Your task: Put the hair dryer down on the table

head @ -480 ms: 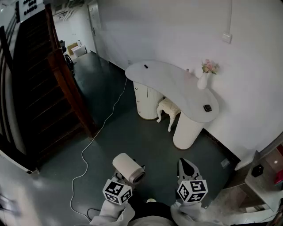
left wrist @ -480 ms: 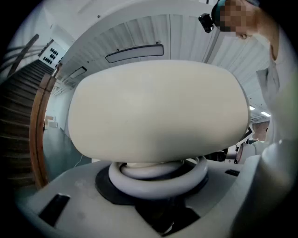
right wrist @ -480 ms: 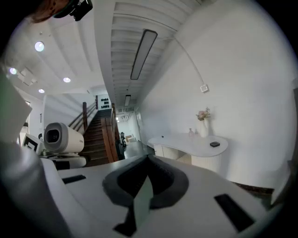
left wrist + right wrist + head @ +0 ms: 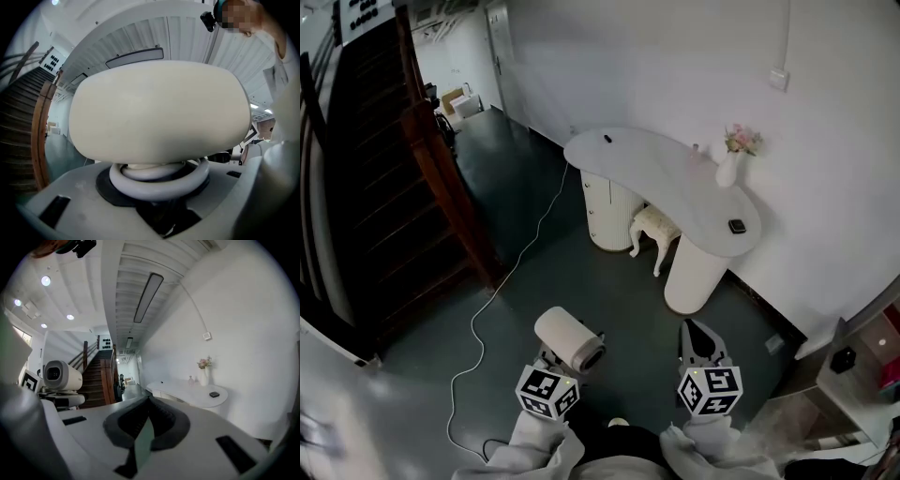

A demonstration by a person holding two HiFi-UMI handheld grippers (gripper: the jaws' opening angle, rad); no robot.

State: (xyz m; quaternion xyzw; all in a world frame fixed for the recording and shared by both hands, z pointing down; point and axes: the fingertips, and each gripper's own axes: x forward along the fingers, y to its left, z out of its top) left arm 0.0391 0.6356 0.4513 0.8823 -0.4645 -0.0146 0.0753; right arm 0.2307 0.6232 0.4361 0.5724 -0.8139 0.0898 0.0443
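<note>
A white marker cube (image 4: 547, 392) printed with black squares sits on each tool. The left gripper (image 4: 161, 213) and the right gripper (image 4: 698, 339) have pale grey moulded bodies, dark ribbed pads (image 4: 161, 420) and small black rectangular slots. Light grey sleeves (image 4: 536, 450) flank dark clothing (image 4: 614, 457).

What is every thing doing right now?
hair dryer, held off the floor by the left gripper
left gripper, shut on the hair dryer
right gripper, shut, empty
vase, upright on the table
cable, lying loose on the floor
</note>
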